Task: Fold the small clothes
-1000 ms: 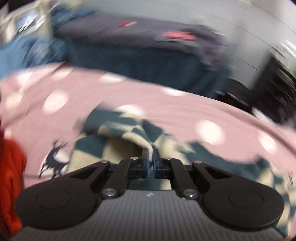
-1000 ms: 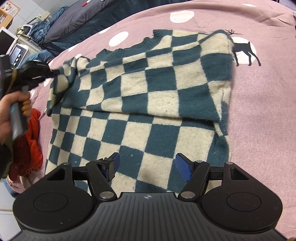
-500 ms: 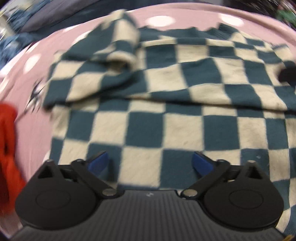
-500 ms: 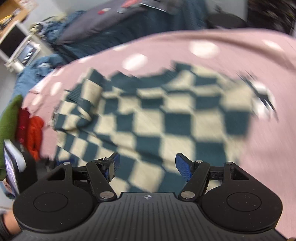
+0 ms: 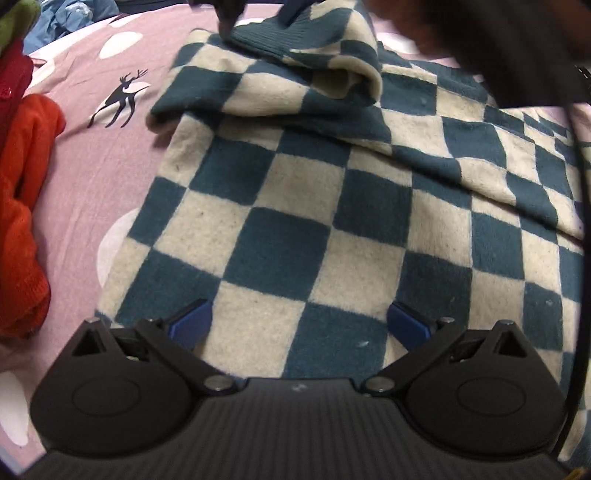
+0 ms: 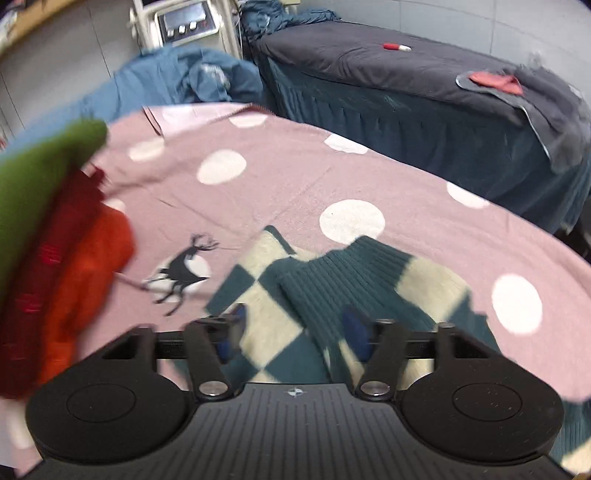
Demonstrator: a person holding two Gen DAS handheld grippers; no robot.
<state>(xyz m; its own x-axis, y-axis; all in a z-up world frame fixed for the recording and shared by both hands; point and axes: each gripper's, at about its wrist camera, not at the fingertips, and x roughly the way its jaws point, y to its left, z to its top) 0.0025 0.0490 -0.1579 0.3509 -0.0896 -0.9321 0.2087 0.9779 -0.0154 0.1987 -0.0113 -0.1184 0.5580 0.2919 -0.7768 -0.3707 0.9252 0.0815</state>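
Note:
A teal-and-cream checkered sweater (image 5: 332,206) lies on the pink spotted bedspread (image 5: 85,184), with a sleeve folded across its upper part. My left gripper (image 5: 299,325) is open and empty, low over the sweater's near hem. My right gripper (image 6: 295,332) is open, its fingers on either side of the sleeve's ribbed teal cuff (image 6: 343,280) at the sweater's far corner. In the left wrist view the right gripper and the hand show as a dark blur at the top right (image 5: 498,44).
A pile of orange, red and green clothes (image 5: 22,177) lies left of the sweater and also shows in the right wrist view (image 6: 66,258). Beyond the bed stand a dark-covered bed (image 6: 424,81), a blue heap (image 6: 184,81) and a white machine (image 6: 184,26).
My left gripper let go of the sleeve, opened and drew back to the sweater's near hem. My right gripper swung from the hem up to the folded sleeve's cuff.

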